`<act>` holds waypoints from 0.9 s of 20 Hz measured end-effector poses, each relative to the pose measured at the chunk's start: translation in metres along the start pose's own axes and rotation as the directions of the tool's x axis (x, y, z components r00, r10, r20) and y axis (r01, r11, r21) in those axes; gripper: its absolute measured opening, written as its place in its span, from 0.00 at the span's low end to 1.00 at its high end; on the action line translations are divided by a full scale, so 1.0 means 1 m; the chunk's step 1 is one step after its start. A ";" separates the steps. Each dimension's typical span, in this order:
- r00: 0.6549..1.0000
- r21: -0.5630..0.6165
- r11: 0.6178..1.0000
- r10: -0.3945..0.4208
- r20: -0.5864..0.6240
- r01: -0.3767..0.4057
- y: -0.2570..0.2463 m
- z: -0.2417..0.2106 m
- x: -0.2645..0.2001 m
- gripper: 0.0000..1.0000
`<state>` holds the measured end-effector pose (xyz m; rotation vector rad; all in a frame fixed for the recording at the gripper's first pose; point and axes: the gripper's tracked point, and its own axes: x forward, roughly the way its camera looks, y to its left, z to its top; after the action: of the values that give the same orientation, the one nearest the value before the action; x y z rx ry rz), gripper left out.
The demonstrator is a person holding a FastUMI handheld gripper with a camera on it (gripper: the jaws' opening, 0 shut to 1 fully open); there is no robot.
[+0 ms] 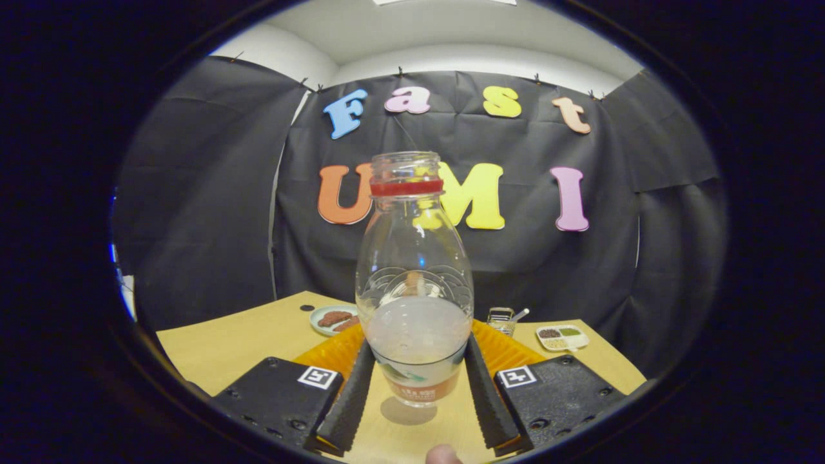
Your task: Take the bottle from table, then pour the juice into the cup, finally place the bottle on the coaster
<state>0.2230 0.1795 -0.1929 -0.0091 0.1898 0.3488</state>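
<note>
Wooden table [213, 351] underneath, orange coaster [509, 351] just behind. Bottle [414, 283] upright, long axis vertical, lifted slightly above its shadow, squarely between the fingers. Gripper [417, 393] clenched on its lower body, both fingers [351, 399] pressing its sides.

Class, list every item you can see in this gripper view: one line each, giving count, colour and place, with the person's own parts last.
bottle: one, clear with red neck ring, cloudy juice inside, uncapped, between the fingers
orange mat: one, orange, ribbed, behind the bottle
plate: one, pale green, brown food, beyond left finger
divided dish: one, white, beyond right finger
small clear container: one, behind mat
table: one, tan
tool: one, fingers against the bottle's sides
fingertip: one, below the tool
</note>
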 end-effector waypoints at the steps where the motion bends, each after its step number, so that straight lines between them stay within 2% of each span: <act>1: 1.000 -0.004 1.000 0.000 -0.003 0.000 0.000 -0.007 0.008 0.76; 7: 0.997 -0.006 0.999 0.053 -0.051 -0.054 0.016 -0.056 0.050 0.76; 12: 0.988 0.027 0.998 0.064 -0.141 -0.061 0.015 -0.111 0.072 0.76; 18: 0.980 0.029 0.997 0.069 -0.186 -0.065 0.010 -0.145 0.085 0.78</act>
<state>0.2713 0.2118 -0.3508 -0.0130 0.3811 0.4134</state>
